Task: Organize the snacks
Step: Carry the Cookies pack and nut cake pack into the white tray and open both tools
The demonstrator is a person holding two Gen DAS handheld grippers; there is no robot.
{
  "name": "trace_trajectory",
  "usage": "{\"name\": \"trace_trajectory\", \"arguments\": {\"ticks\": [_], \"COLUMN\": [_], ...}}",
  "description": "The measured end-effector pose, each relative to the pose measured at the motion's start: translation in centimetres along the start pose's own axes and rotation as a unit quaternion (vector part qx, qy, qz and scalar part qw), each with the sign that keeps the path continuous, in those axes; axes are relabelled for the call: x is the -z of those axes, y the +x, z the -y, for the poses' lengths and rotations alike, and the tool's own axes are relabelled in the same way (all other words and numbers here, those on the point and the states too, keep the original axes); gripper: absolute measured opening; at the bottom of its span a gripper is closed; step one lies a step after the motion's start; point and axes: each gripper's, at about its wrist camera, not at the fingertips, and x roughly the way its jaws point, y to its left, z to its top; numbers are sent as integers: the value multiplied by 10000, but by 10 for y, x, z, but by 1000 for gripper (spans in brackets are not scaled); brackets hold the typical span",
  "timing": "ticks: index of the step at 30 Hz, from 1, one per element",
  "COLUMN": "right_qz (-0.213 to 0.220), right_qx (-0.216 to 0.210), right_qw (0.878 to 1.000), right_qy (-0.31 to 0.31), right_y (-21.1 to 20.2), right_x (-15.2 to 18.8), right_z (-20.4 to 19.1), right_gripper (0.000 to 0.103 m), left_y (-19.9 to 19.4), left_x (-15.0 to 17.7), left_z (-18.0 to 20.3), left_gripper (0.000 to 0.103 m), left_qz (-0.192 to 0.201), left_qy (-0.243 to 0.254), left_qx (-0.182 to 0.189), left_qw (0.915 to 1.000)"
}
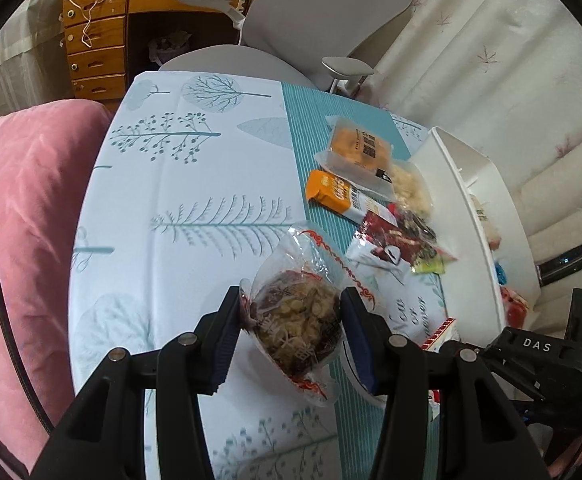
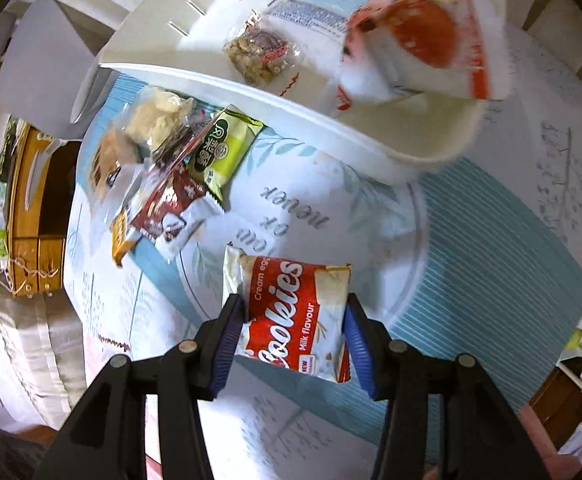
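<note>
The left gripper (image 1: 291,320) pinches a clear-wrapped nut cake (image 1: 297,326) between its fingers above the bench (image 1: 179,184), near the white tray (image 1: 457,184). The right gripper (image 2: 295,330) clamps a red cookies packet (image 2: 295,316) just short of that tray (image 2: 291,110), beside the loose snack pile (image 2: 171,168).

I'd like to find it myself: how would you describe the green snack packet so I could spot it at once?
Start at the white tray on the tree-patterned tablecloth. Beside its near rim lies a loose pile of snacks, and the green packet rests on top, nearest the tray. It alone is lime green; its neighbours are clear, red or orange.
</note>
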Motion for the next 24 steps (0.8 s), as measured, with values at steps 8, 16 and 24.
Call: {"name": "trace_trajectory", "arguments": {"ticks": [8,16,24], "right_qz": [-169,-218,-218], "right_qx": [-71,-167,-300], "right_qw": [9982,9946,9869], "right_qy": [-575,-1005,-1568], "right_y": [-42,-76,-101], "right_x": [20,19,-8], "right_z": [13,38,56], "right_gripper": [50,50,50], "left_y": [-42,-75,-89], "left_x": [18,35,50], "left_z": [10,40,96], "left_gripper": [48,48,48], "left_qz": [-6,59,379], "left_qy": [53,286,453], "left_qx": [158,239,165], "left_qw": [9999,9993,9981]}}
